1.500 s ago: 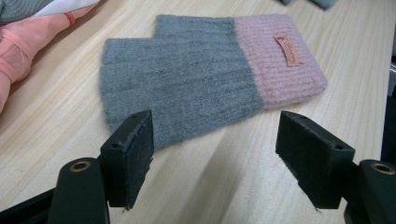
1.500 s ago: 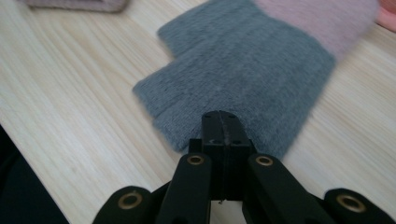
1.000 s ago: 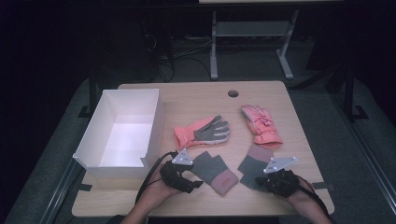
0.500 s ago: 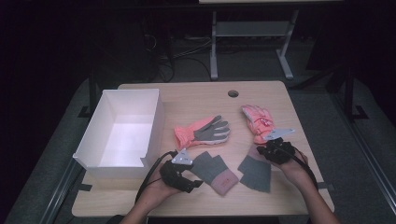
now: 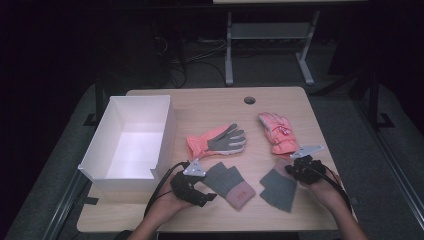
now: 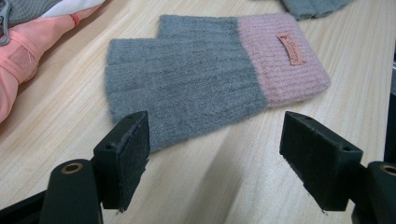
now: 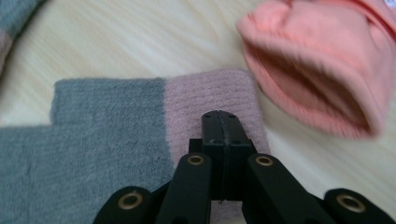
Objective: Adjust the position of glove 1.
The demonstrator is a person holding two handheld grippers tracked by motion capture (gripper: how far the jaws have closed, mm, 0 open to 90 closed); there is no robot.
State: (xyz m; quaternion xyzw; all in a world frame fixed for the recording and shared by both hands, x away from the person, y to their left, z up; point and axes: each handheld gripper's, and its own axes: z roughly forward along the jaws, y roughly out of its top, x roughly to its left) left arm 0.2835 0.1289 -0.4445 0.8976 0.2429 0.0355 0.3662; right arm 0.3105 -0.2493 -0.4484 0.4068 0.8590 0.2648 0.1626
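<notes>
Right gripper [image 7: 220,122] has slid its mitten [image 7: 140,121] toward the pink glove [image 7: 322,70], jaws pressed together over the cuff. Left gripper [image 6: 212,156] widened, empty, before the other mitten [image 6: 210,79]; pairing looks underway.

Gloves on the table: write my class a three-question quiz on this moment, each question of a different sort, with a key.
1. True or false: the left gripper has its jaws closed on the grey knit glove.
2. Multiple choice: the right gripper is over which part of the other grey knit glove? A) its grey finger end B) its pink cuff C) neither
3. Fill in: the white box stands at the table's ____ side in the high view.

Key: 1 false, its jaws stand open, the glove lying beyond them. 2 B, jaws shut. 3 left.
</notes>
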